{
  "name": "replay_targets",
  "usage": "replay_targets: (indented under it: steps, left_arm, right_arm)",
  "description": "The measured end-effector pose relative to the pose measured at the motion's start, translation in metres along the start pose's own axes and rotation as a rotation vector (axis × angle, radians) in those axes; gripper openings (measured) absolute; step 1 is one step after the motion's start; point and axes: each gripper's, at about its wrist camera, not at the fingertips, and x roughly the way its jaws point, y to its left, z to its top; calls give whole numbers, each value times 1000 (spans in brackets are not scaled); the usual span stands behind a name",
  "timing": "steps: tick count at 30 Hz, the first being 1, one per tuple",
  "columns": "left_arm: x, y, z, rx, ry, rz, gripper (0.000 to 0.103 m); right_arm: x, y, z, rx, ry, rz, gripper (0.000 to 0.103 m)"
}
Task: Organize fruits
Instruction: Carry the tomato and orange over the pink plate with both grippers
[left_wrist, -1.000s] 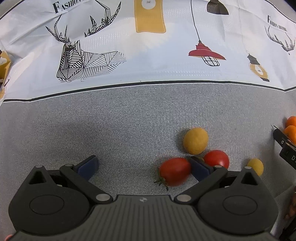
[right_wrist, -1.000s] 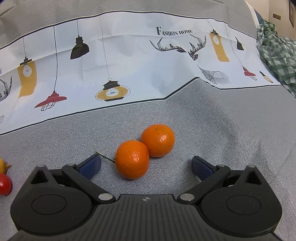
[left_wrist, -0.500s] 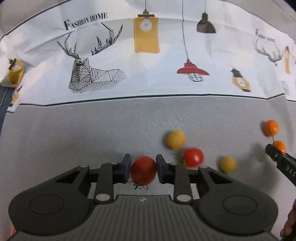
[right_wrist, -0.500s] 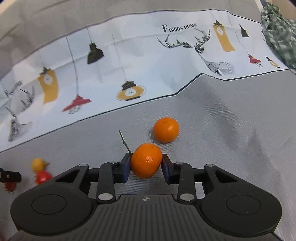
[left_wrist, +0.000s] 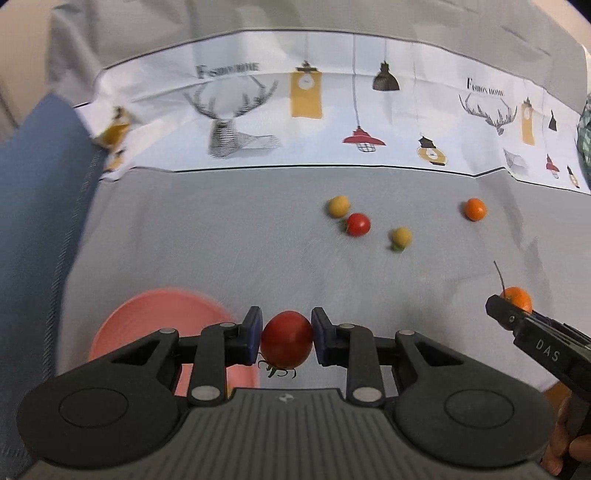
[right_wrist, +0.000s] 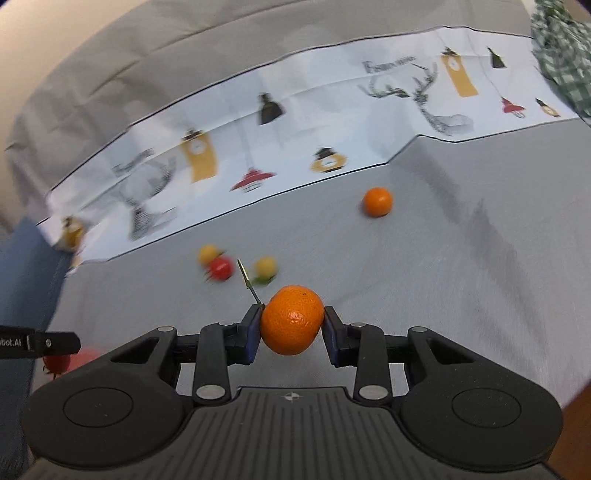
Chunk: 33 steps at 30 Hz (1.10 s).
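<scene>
The left gripper (left_wrist: 287, 341) is clamping a red tomato (left_wrist: 287, 339) just right of the pink plate (left_wrist: 155, 325). The right gripper (right_wrist: 291, 325) is squeezing a stemmed orange (right_wrist: 292, 319), with another orange (right_wrist: 377, 201) lying well beyond that plate.

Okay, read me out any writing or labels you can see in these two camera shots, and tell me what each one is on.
"DAS": white letters on the right gripper, seen in the left wrist view.
"bot.AI": cut off by the frame edge, on the left gripper, seen in the right wrist view.
"FASHION HOME": on the printed cloth, legible near the right deer.
Same heading by the left deer: blurred.
Heading in the right wrist view: blurred, unreadable.
</scene>
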Motion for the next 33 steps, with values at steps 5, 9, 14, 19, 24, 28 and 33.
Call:
replay_targets:
  steps: [5, 9, 14, 19, 24, 28, 33]
  left_arm:
    - [-54, 28, -51, -33, -11, 29, 32]
    - [-85, 50, -95, -78, 11, 54, 32]
    - [-115, 73, -134, -149, 14, 50, 32]
    - [-143, 88, -151, -192, -50, 18, 32]
    - [-170, 92, -154, -217, -113, 5, 32]
    - [-186, 98, -161, -225, -142, 49, 32]
    - [-191, 99, -168, -236, -135, 83, 32]
  right_arm:
    - [-53, 26, -28, -54, 1, 82, 36]
    - [-87, 45, -51, -103, 20, 147, 36]
    - [-127, 71, -79, -180, 24, 207, 36]
    - [-151, 86, -91, -236, 4, 189, 36]
    - [-176, 95, -91, -272, -46, 194, 36]
    - [-187, 105, -96, -299, -77, 238, 36]
    - [-196, 111, -107, -339, -91, 291, 36]
